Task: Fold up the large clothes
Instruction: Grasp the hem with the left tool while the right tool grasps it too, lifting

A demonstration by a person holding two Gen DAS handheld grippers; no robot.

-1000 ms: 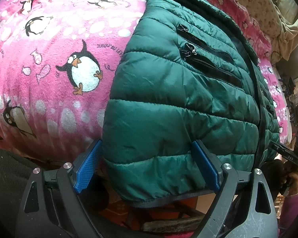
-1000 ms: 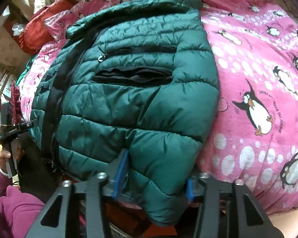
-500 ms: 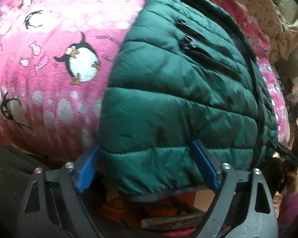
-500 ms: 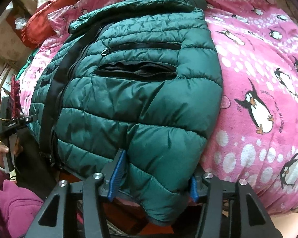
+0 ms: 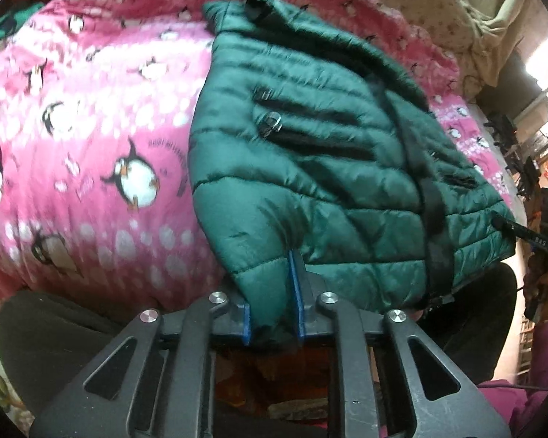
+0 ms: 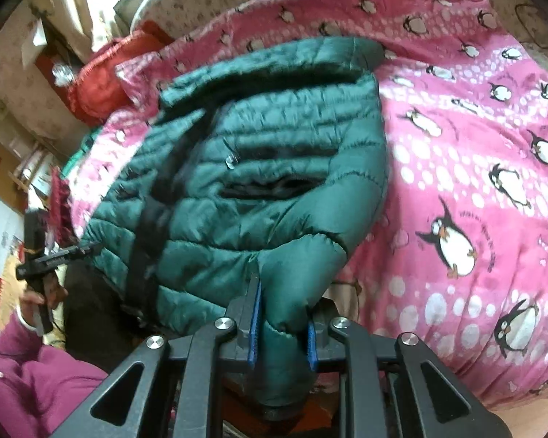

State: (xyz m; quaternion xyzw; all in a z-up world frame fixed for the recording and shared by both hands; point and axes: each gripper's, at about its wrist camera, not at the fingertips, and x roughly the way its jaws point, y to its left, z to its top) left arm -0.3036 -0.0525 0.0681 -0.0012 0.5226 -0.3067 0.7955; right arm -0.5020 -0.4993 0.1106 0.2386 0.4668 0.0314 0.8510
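On the left, the left gripper (image 5: 272, 303) has its blue-padded fingers (image 5: 295, 284) drawn in narrow, pinching a bunched bit of the hem of the green puffer jacket (image 5: 310, 168). The jacket lies front-up on the pink penguin blanket (image 5: 91, 146) spread over the bed, its collar at the far end and its black zipper strip (image 5: 427, 197) running down toward the near edge. Two zip pockets show on the chest panel. On the right, the right gripper (image 6: 283, 323) is likewise closed tight on the jacket's (image 6: 266, 168) other bottom corner, fabric squeezed between its fingers (image 6: 255, 314). A red cushion (image 6: 106, 80) sits beyond the collar.
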